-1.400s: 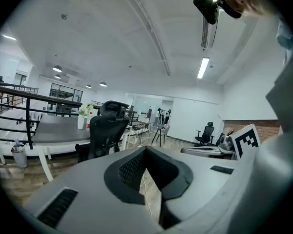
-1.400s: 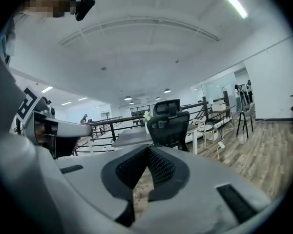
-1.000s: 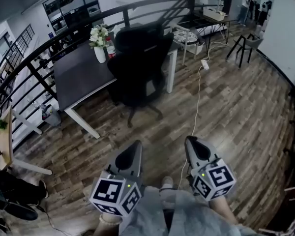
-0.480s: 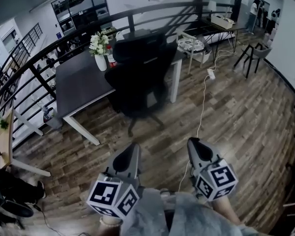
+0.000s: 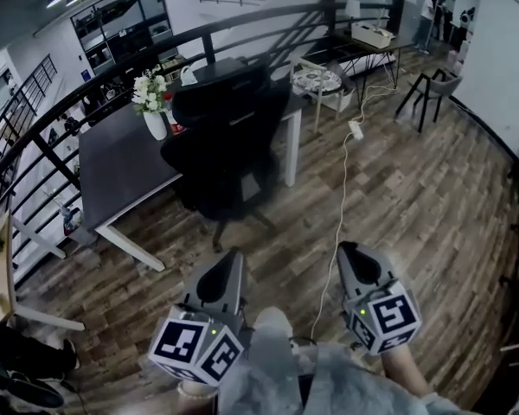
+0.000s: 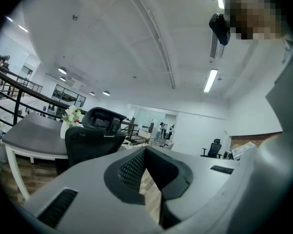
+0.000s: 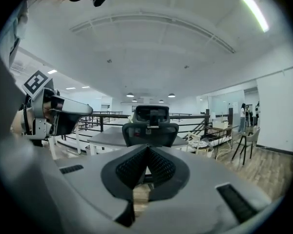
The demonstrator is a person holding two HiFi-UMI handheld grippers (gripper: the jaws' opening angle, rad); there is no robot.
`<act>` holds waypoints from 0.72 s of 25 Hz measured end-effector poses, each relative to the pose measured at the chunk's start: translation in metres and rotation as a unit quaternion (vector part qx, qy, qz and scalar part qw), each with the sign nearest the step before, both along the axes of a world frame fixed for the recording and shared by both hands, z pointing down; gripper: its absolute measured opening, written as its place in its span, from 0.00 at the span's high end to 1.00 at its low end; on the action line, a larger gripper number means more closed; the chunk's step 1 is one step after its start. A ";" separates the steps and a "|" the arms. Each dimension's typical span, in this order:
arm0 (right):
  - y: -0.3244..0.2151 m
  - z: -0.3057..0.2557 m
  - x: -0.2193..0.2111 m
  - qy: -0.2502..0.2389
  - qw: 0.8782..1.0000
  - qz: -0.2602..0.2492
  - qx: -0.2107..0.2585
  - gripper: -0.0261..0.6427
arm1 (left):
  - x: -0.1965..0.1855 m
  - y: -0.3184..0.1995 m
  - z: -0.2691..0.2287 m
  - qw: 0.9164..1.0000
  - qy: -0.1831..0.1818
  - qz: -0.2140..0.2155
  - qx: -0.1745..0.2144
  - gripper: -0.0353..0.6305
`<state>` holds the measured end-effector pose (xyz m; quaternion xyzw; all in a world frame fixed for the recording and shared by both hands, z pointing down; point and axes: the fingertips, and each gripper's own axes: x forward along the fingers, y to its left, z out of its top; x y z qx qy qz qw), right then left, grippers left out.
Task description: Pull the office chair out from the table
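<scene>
A black office chair [image 5: 227, 141] with a headrest stands tucked against the dark-topped table [image 5: 112, 158], its back towards me. Both grippers are held low in front of the person's body, well short of the chair. The left gripper [image 5: 230, 254] is shut with nothing in it, and so is the right gripper [image 5: 347, 249]. In the left gripper view the chair [image 6: 94, 136] sits left of the shut left gripper [image 6: 145, 150]. In the right gripper view the chair [image 7: 150, 126] is straight ahead, past the shut right gripper [image 7: 146, 150], and the left gripper [image 7: 56, 113] shows at the left.
A white vase of flowers [image 5: 153, 111] stands on the table beside the chair. A white cable [image 5: 342, 188] runs across the wood floor to a power strip [image 5: 356, 130]. A black railing [image 5: 86, 85] runs behind the table. A round side table [image 5: 316, 79] and a stool [image 5: 432, 89] stand at the back right.
The person has stepped closer, so chair and table sit lower and further left in the head view. Both grippers stay shut, side by side in front of the body.
</scene>
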<state>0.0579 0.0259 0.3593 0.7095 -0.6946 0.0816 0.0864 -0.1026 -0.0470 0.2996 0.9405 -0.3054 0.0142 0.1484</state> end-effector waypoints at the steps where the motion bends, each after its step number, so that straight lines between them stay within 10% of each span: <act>1: 0.000 0.002 0.005 0.000 1.000 0.007 -0.002 0.97 | 0.004 -0.003 0.003 1.000 -0.003 0.004 0.001 0.93; 18: -0.098 0.005 0.077 0.002 1.000 0.013 -0.020 0.97 | 0.066 -0.110 0.021 1.000 -0.024 -0.002 -0.020 0.93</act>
